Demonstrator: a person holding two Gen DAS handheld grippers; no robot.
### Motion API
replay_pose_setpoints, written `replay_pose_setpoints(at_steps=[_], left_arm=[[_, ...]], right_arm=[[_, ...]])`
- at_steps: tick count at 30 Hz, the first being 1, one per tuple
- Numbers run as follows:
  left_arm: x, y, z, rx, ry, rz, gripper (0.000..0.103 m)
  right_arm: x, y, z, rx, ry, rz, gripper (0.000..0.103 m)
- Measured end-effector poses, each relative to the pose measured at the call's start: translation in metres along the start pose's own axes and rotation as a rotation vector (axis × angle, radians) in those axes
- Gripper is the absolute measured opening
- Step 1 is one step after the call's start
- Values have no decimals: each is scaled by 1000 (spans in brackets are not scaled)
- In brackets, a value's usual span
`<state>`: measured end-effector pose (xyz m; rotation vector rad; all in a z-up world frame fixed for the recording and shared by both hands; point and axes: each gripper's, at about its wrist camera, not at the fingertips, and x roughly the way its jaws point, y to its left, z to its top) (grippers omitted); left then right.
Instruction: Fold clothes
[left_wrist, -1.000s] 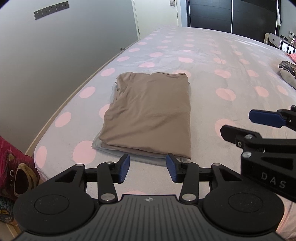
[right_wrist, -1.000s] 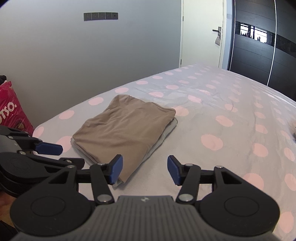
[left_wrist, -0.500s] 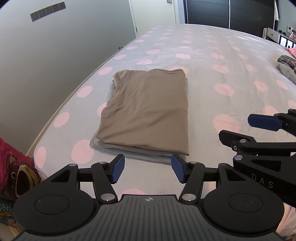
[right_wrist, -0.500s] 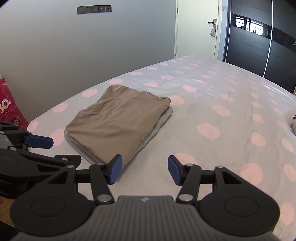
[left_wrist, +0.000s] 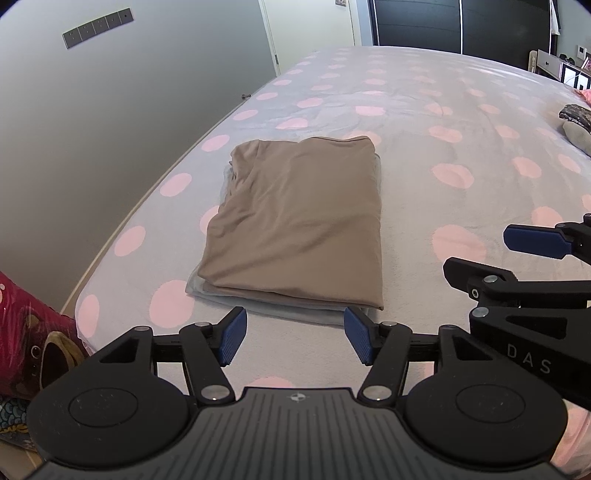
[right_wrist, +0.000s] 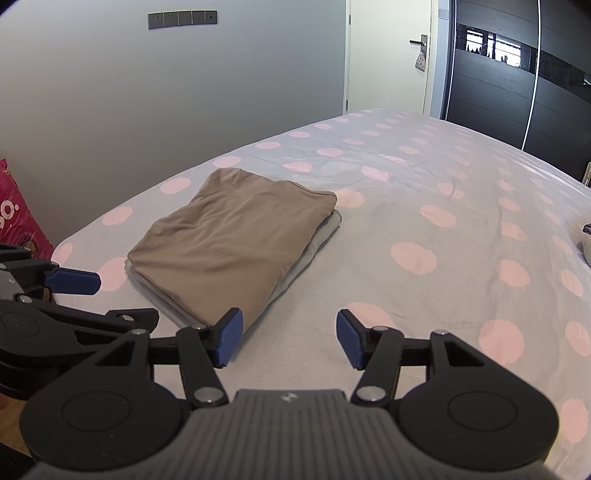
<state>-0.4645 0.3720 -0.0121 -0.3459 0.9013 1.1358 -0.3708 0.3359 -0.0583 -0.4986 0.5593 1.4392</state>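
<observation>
Since a second ago the left gripper (left_wrist: 293, 339) has spread its fingers (left_wrist: 232, 339) from a narrower gap to wide, with nothing between them; the folded stack has not shifted. The right gripper (right_wrist: 288, 338) also stands wide and empty, just beside the left one, at the near edge of the bed (left_wrist: 461, 122).

The tan garment (left_wrist: 299, 221) lies folded flat on a grey garment (left_wrist: 295, 314), which shows only as a thin margin along the near and right sides. The stack sits near the bed's left edge, close to its near left corner. Its long axis runs from the near edge away toward the far end of the bed, the looser, wrinkled end pointing away and the neat fold facing the grippers.

The folding looks done, or close to it. The risk I see is in any further touch: a finger catching the near fold would drag the top layer off the grey one and open it up, and a push toward the left could slide the soft stack off the bed's edge.
</observation>
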Motion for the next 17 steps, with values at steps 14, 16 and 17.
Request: replay_pose_setpoints(at_steps=[14,16,17], left_arm=[[0,3,2,8,-8,6,56],[0,3,2,6,-8,4,56],[1,3,2,6,-9,3,56]], right_arm=[[-2,0,0,-2,-5,-4,60],[-3,1,0,-4,-6,-6,60],[-3,1,0,-4,-7,-7,60]])
